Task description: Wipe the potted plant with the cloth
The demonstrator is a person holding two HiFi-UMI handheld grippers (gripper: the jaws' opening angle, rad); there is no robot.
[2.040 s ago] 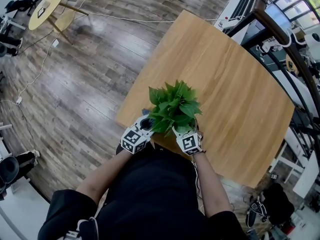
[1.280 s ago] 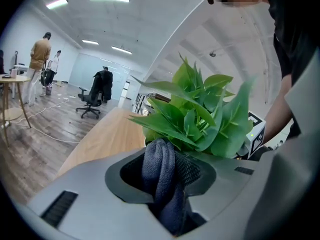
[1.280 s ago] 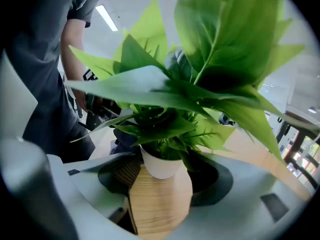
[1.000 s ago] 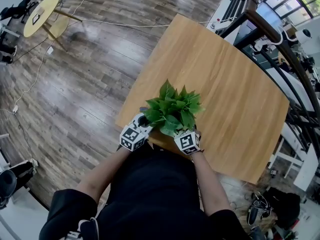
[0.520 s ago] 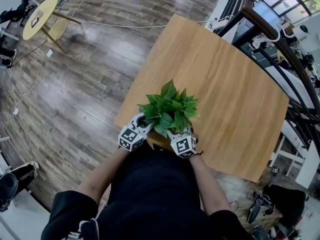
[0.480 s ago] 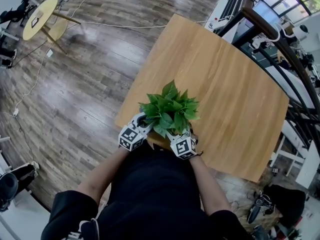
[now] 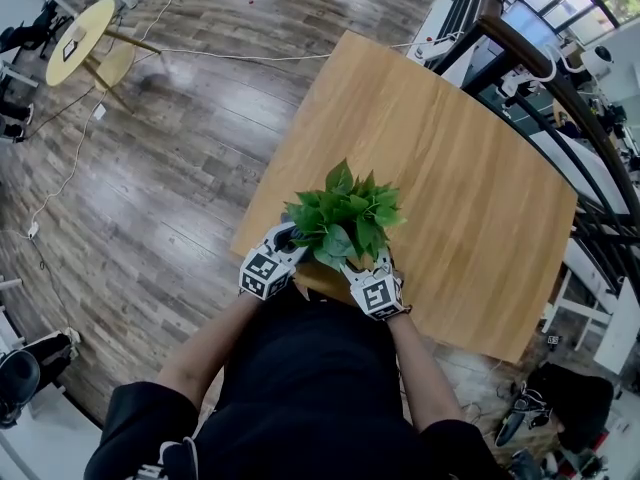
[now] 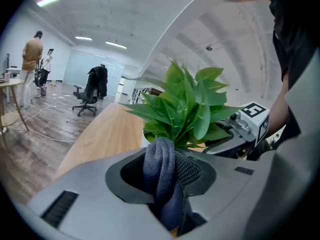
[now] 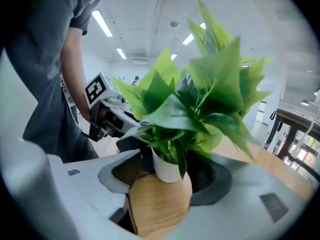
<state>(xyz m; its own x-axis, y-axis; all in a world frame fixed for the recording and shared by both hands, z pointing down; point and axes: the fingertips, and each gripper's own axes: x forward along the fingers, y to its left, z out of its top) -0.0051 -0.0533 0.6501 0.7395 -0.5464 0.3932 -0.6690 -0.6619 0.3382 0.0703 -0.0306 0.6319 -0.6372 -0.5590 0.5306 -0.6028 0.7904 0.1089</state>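
Head view: the potted plant [image 7: 345, 220] stands at the near edge of a light wooden table [image 7: 455, 158]. The left gripper [image 7: 287, 240] reaches into the plant's left side. The right gripper [image 7: 362, 266] meets the plant from below its right side. A round yellow table [image 7: 82, 26] stands well away from the plant, on the dark plank floor.

Left gripper view: the jaws are closed narrow on a bunched dark grey cloth [image 8: 163, 176], whose top fold lies just below the plant's leaves. The right gripper's marker cube shows just right of the plant. An office chair [image 8: 87, 96] and two people [image 8: 34, 59] are far to the plant's left.

Right gripper view: the jaws stand wide, one on each side of the plant's rounded wooden base [image 9: 157, 200], and hold it. A white pot [image 9: 167, 168] sits in that base. The left gripper and the dark cloth are just left of the plant, under its leaves.
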